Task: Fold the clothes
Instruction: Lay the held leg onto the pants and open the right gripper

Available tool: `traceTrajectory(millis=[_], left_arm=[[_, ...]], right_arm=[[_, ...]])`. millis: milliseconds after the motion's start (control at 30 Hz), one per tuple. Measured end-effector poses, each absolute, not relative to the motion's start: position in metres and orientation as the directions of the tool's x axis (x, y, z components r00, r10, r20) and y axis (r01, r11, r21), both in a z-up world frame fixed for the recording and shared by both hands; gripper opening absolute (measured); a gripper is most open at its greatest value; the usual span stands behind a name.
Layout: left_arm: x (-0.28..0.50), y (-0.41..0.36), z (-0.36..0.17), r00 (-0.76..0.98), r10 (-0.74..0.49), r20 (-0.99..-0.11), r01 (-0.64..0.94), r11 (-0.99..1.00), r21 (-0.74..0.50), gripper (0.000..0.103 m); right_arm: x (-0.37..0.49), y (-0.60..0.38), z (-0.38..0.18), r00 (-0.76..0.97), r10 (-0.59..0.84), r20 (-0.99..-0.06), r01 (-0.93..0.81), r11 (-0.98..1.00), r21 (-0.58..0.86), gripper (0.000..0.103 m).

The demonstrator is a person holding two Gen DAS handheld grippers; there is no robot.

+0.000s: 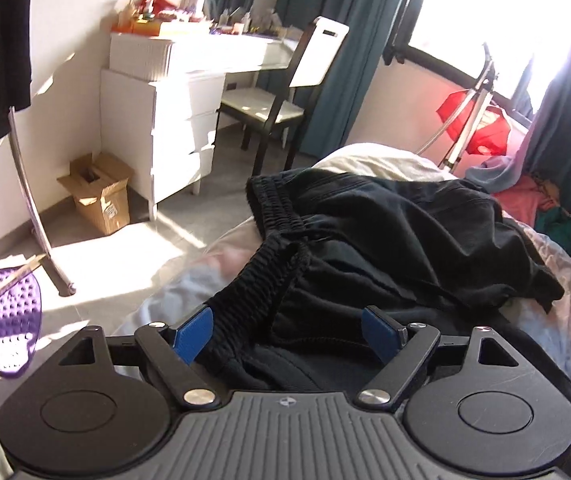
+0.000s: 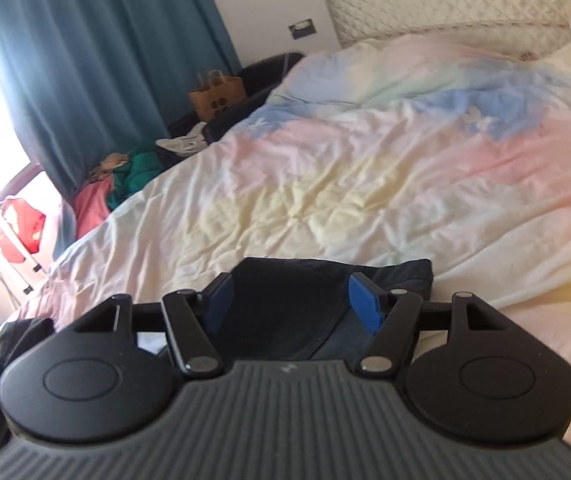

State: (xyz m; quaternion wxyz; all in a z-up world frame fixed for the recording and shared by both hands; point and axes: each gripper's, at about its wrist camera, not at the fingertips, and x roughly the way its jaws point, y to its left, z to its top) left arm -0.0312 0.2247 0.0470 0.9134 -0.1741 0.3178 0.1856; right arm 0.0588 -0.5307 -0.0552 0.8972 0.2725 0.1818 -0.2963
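Observation:
A black pair of shorts with an elastic waistband lies crumpled on the bed near its foot. My left gripper is open, its blue fingers on either side of a raised fold of the waistband. In the right wrist view my right gripper is open above a dark folded garment that lies flat on the pastel duvet. A bit of the black shorts shows at the lower left of that view.
A white dresser and a chair stand past the bed's foot, with a cardboard box on the floor. A pile of coloured clothes lies beside the bed by the teal curtains. A paper bag stands near the headboard.

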Motion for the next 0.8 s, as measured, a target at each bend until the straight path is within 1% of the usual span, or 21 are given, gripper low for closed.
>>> traceTrajectory(millis=[100,167,300,400,500,600,667,800], left_arm=[[-0.025,0.184,0.061,0.785,0.214,-0.581,-0.367,0.917,-0.158,0.084],[-0.020,0.155,0.065,0.816,0.183,-0.548,-0.307,0.941,-0.143,0.084],[-0.007,0.093,0.063,0.859,0.108,-0.500,-0.187,0.976,-0.109,0.085],[0.009,0.047,0.051,0.869,0.042,-0.494,-0.095,0.992,-0.083,0.085],[0.019,0.009,0.038,0.867,-0.017,-0.499,-0.019,0.998,-0.067,0.085],[0.022,-0.012,0.026,0.869,-0.060,-0.492,0.016,0.996,-0.092,0.086],[0.022,-0.022,0.019,0.868,-0.081,-0.490,0.032,0.994,-0.107,0.087],[0.027,-0.035,0.007,0.855,-0.087,-0.512,0.059,0.996,-0.070,0.087]], right_arm=[[0.049,-0.501,-0.042,0.830,-0.353,-0.432,0.530,0.739,0.415,0.068],[0.045,-0.477,-0.038,0.869,-0.286,-0.404,0.453,0.788,0.417,0.068],[0.041,-0.416,-0.028,0.918,-0.178,-0.356,0.294,0.906,0.305,0.068],[0.036,-0.383,-0.025,0.943,-0.087,-0.322,0.181,0.945,0.273,0.068],[0.036,-0.358,-0.027,0.946,-0.022,-0.322,0.105,0.965,0.241,0.067],[0.038,-0.339,-0.034,0.941,0.024,-0.338,0.056,0.973,0.224,0.067],[0.038,-0.333,-0.036,0.942,0.042,-0.332,0.033,0.975,0.218,0.067],[0.037,-0.328,-0.037,0.946,0.076,-0.314,0.004,0.969,0.248,0.067]])
